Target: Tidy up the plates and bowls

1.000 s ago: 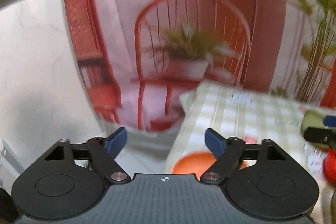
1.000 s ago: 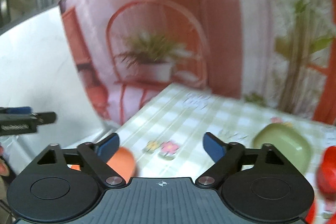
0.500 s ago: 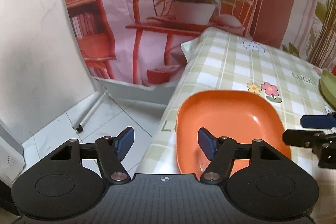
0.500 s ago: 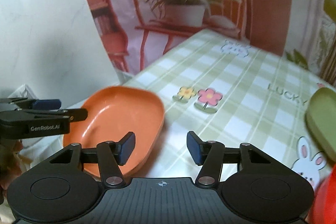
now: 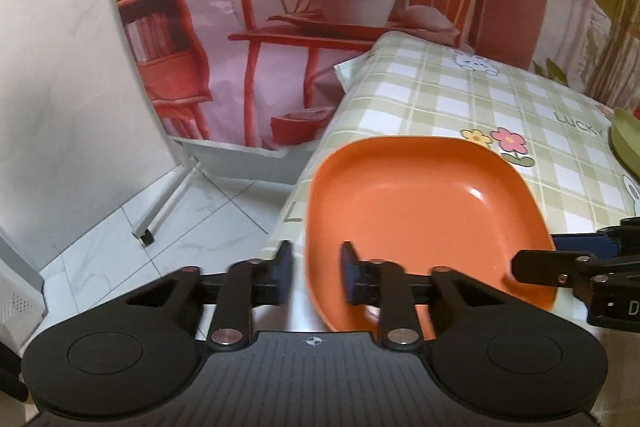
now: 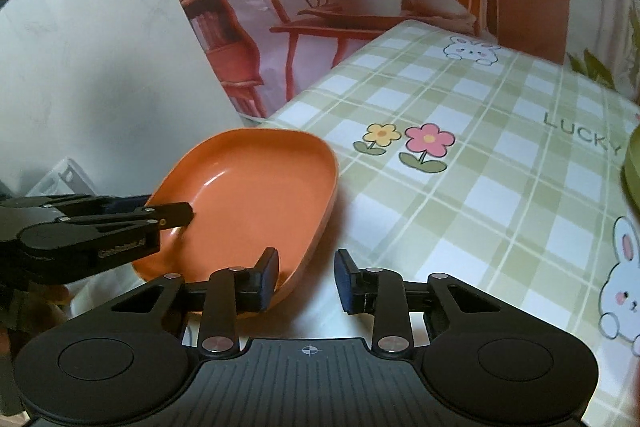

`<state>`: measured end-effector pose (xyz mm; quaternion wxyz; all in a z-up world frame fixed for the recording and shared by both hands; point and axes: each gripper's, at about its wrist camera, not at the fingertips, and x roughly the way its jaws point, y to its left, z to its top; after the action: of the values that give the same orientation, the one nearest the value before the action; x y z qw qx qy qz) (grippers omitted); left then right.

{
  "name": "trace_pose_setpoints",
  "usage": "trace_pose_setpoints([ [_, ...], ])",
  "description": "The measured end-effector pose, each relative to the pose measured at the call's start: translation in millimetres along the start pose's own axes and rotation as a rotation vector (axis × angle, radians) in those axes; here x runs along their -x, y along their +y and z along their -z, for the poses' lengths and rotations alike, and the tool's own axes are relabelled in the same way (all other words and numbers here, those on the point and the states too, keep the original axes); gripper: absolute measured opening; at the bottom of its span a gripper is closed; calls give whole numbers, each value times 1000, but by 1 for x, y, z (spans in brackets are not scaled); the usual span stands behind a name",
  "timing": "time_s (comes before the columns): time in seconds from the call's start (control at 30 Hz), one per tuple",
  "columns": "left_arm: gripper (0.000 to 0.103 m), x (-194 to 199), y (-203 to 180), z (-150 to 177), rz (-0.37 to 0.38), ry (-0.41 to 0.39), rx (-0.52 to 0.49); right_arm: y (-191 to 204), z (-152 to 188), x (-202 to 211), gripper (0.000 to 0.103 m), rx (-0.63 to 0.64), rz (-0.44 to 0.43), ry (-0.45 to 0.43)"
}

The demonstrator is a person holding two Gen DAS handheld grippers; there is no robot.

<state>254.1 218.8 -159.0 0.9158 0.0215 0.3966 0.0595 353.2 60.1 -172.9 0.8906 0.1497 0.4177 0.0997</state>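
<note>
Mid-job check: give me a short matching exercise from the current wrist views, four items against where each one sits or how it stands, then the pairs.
Items:
1. orange plate
2. left gripper
3. right gripper
4. green dish

Descriptions:
A. open, fingers either side of the orange plate's near right rim
B. only an edge in view, at the far right
C. at the table's left edge, on the checked cloth
D. open, fingers either side of the orange plate's near left rim

Pairs: 1-C, 2-D, 3-A, 4-B
</note>
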Motion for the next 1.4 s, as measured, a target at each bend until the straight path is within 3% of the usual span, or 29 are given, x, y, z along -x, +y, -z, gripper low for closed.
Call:
trace_pose_setpoints([
  [0.07, 20, 1, -4, 1, -11, 1, -3, 2, 0, 1, 18, 6, -3, -3],
  [0.27, 20, 7, -8, 3, -10, 4, 30, 0, 4, 13, 18, -10, 12, -14],
  [0.63, 20, 38, -39, 4, -8, -77, -36, -15, 15, 51, 17, -49, 55, -55],
  [1.4, 20, 93, -124, 14, 100, -141, -129, -74, 40, 154, 18, -114, 133, -200],
])
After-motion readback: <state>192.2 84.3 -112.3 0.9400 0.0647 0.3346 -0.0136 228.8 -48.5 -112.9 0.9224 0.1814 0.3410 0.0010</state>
